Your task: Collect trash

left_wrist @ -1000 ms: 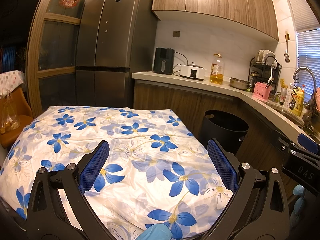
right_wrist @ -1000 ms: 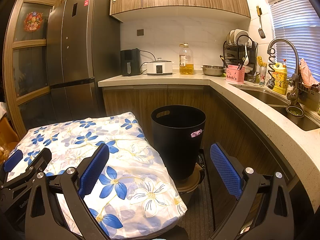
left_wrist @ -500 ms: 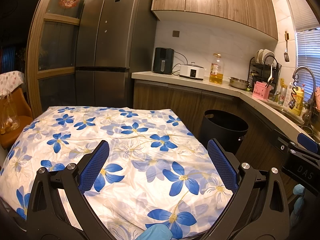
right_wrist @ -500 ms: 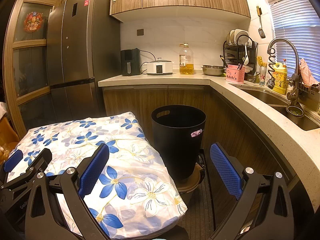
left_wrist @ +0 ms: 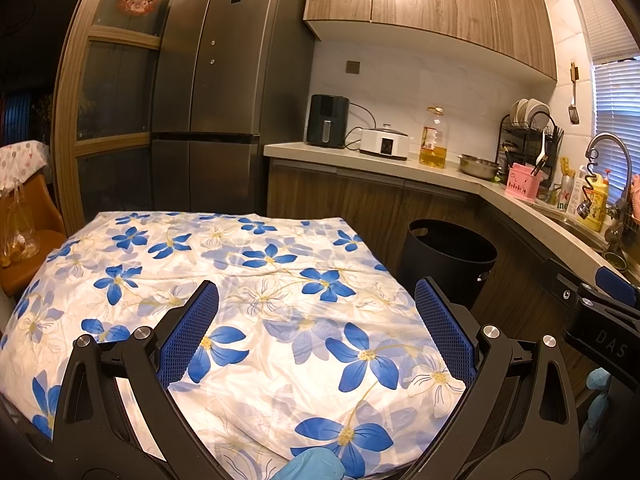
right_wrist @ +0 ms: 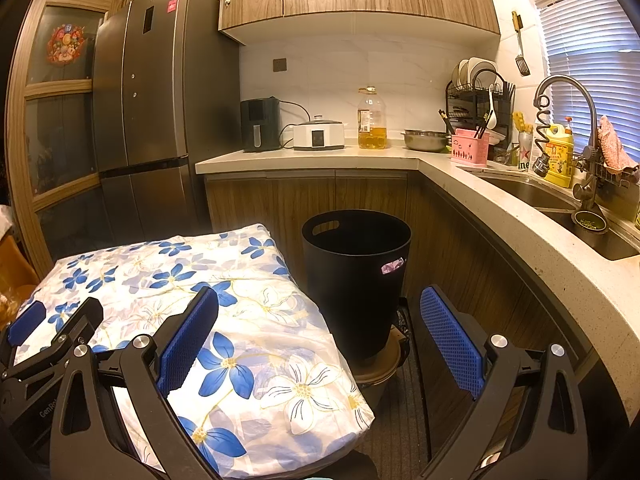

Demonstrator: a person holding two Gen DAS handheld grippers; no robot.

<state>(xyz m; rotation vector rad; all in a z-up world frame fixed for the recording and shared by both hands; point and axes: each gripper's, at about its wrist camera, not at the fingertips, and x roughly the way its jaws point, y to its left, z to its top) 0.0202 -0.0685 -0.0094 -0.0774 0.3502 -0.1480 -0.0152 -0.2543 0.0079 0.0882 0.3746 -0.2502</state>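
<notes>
A black trash bin (right_wrist: 356,272) stands on the floor between the flower-cloth table (right_wrist: 168,272) and the counter cabinets; it also shows in the left wrist view (left_wrist: 448,260). A small pinkish scrap (right_wrist: 392,267) shows through its handle hole. My left gripper (left_wrist: 316,320) is open and empty over the table (left_wrist: 240,280). My right gripper (right_wrist: 320,332) is open and empty, above the table's right edge and in front of the bin. I see no loose trash on the cloth.
A tall fridge (right_wrist: 160,120) stands behind the table. The L-shaped counter (right_wrist: 500,208) holds an air fryer (right_wrist: 260,124), cooker, oil bottle (right_wrist: 372,120), bowl, pink caddy and sink (right_wrist: 560,204). An orange chair with a bag (left_wrist: 20,236) is at far left.
</notes>
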